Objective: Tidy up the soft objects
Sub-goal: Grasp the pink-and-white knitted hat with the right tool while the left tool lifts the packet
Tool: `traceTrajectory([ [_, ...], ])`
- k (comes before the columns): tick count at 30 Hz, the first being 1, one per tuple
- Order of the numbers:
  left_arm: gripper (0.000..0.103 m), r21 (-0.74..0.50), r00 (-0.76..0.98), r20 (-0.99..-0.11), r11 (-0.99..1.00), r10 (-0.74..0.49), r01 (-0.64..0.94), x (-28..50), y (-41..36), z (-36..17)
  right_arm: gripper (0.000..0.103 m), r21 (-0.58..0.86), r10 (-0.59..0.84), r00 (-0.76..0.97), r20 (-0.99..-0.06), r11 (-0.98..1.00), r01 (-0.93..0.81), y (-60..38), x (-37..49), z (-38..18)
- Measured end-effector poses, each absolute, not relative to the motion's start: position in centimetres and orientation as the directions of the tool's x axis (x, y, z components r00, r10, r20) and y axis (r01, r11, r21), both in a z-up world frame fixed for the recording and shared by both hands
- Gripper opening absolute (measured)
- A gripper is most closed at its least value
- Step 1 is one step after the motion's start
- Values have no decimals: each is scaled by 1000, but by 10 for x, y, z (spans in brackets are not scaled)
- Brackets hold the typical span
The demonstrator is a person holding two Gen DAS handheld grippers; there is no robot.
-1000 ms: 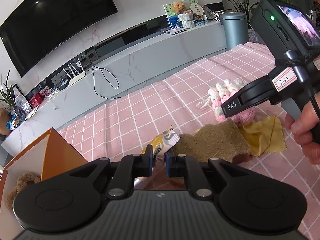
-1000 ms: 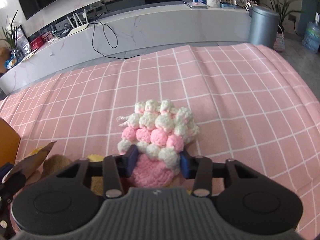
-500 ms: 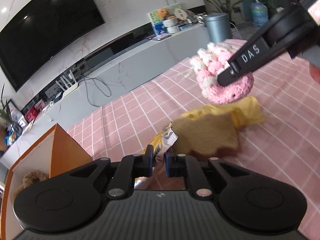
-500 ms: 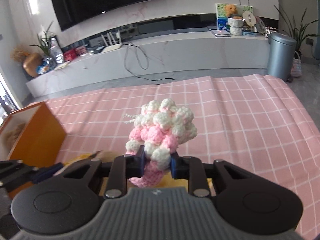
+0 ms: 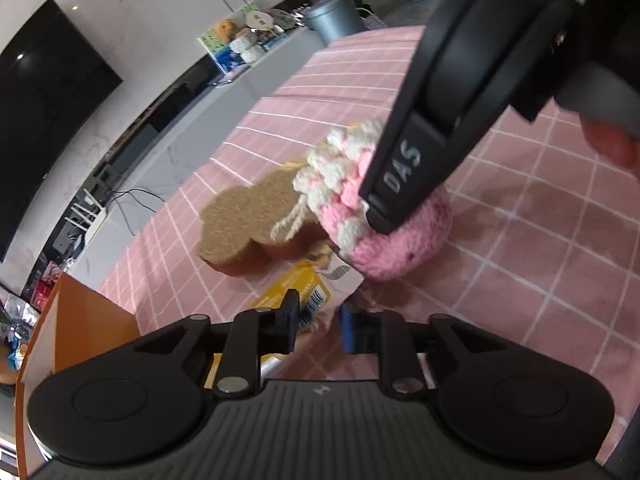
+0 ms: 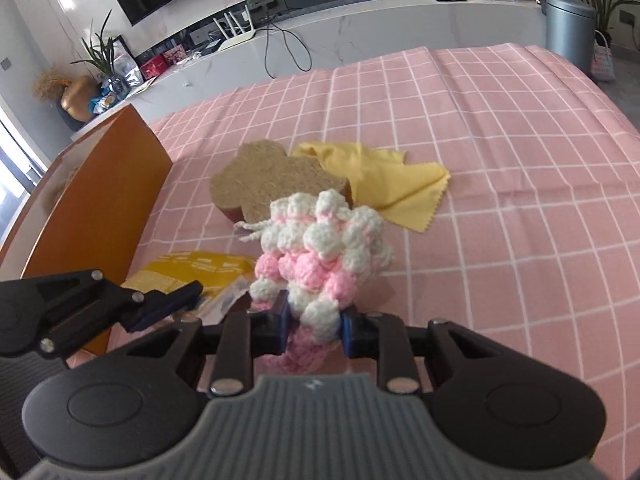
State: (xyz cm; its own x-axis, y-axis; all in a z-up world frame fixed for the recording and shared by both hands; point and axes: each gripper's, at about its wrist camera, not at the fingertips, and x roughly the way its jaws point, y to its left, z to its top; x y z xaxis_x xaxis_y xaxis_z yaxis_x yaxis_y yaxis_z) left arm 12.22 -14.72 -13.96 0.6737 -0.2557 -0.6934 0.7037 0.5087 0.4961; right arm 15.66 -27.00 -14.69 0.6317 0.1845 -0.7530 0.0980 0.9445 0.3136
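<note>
Since a second ago the right gripper (image 6: 313,326) has lifted the crochet toy (image 6: 320,256) off the cloth and swung it leftward, and the left gripper (image 5: 318,322) has let its fingers part a bit; right now the right one's jaws are clamped on the pink base of the toy, white bobbles sticking out forward, held in the air above the pink checked tablecloth (image 6: 500,152); the left one's jaws stand narrowly apart and hover over the yellow snack packet (image 5: 298,290), and I'd say it isn't gripping it, though the view is tight; just past the toy lie the brown scrub pad (image 6: 272,178) and the yellow cloth (image 6: 384,178), touching each other; the orange box (image 6: 96,200) sits to the left, and it's my guess for where the toy goes; so to do this well, I'd keep the squeeze steady since yarn compresses and can slip, carry it high enough to clear the box wall, mind the left gripper sitting right in the path, and only release once the toy is over the opening.
</note>
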Motion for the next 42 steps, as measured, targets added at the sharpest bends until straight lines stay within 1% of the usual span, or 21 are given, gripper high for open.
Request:
traceTrajectory([
  [2,45,477,637,-724,474,-265,740,124,-146,-141,24,316,185,629,-755,943,101,-273,151,-146],
  [3,48,486,631,-730,451,-261,749,125,-144,-143,24,320,191,624,-758,942,101,-274,150,-147],
  [4,56,512,632,-734,409,-249,756,124,-143,-146,24,328,200,618,-760,939,101,-275,150,-149],
  [5,61,538,629,-739,352,-240,766,122,-142,-149,24,342,214,611,-762,935,99,-276,150,-150],
  [6,61,553,622,-744,298,-243,778,120,-139,-150,24,358,231,607,-760,929,94,-276,150,-151],
  [7,66,557,612,-750,259,-250,789,119,-135,-149,24,371,246,606,-757,925,87,-276,149,-151],
  [8,72,544,593,-764,238,-256,804,122,-132,-146,24,380,260,603,-754,922,79,-276,149,-151],
  [9,75,522,570,-778,233,-265,820,127,-128,-142,25,382,267,599,-755,921,72,-276,151,-150],
  [11,83,475,517,-809,208,-279,855,140,-124,-132,25,375,266,583,-768,924,73,-275,154,-152],
  [12,85,449,482,-830,175,-281,876,148,-124,-127,25,374,265,576,-773,924,77,-275,154,-153],
  [15,86,360,372,-892,94,-257,928,175,-129,-121,25,386,273,568,-776,918,86,-278,156,-156],
  [18,88,270,276,-936,59,-220,961,208,-136,-120,25,395,287,568,-772,916,74,-279,158,-155],
  [20,88,188,191,-967,33,-171,982,227,-143,-125,26,399,297,563,-772,915,65,-280,160,-156],
  [22,88,135,133,-985,-18,-111,991,237,-149,-136,28,408,305,553,-776,910,71,-282,161,-157],
  [25,90,122,117,-991,-90,-64,988,243,-153,-149,31,427,314,544,-778,900,91,-287,162,-159],
  [28,99,136,130,-990,-124,-53,983,250,-157,-160,33,443,325,538,-778,891,102,-290,163,-162],
  [31,101,112,108,-994,-134,-36,985,258,-161,-171,33,437,325,532,-782,894,96,-287,164,-163],
  [32,103,109,105,-994,-132,-39,985,259,-161,-174,33,434,323,530,-784,896,95,-287,164,-164],
  [34,103,96,90,-995,-128,-47,987,262,-162,-178,33,434,324,526,-786,896,98,-287,165,-166],
  [40,103,11,13,-998,43,-54,999,285,-156,-187,32,424,322,524,-789,902,85,-285,168,-168],
  [42,103,11,15,-998,79,-59,997,289,-151,-189,30,418,318,522,-791,904,83,-284,168,-169],
])
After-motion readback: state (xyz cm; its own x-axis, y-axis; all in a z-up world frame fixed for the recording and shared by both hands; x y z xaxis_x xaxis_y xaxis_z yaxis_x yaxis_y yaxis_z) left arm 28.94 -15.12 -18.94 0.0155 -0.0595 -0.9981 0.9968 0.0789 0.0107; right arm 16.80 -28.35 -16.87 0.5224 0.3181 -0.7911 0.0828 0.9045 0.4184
